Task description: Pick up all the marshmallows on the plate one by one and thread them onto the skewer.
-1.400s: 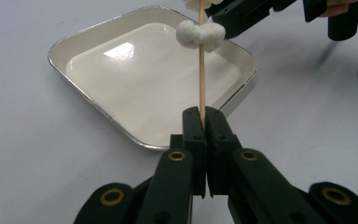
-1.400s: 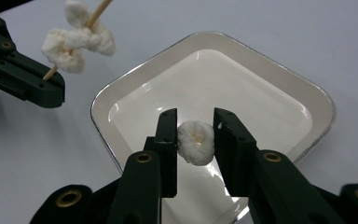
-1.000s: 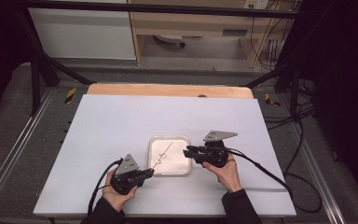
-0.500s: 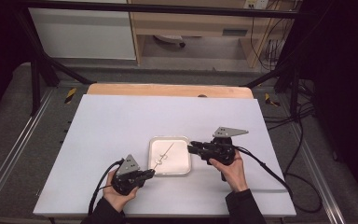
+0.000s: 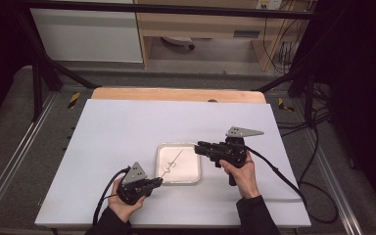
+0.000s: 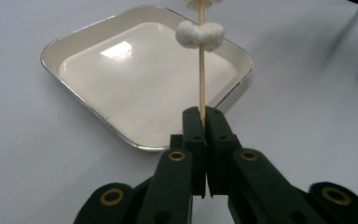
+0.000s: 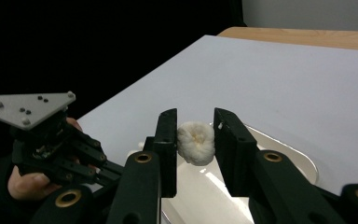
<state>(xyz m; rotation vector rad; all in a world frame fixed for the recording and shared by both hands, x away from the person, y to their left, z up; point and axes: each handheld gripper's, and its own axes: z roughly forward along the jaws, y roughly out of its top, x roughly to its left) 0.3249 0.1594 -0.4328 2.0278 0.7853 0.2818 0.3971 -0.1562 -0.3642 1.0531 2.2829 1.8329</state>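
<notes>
High view: the left claw, at seven o'clock of the white tray, clenches a stick slanting over it; the right claw hovers at the tray's two o'clock on the pale table, dark room around.

Left claw view: one puffy white piece sits threaded on the stick.

Right claw view: its claw grasps another white puff above the tray.

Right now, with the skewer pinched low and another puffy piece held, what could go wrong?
The left gripper pinches the thin wooden skewer only at its base, so pushing a piece on might bend or tilt it. The soft white piece in the right gripper could crush or slip, falling outside the tray.
</notes>
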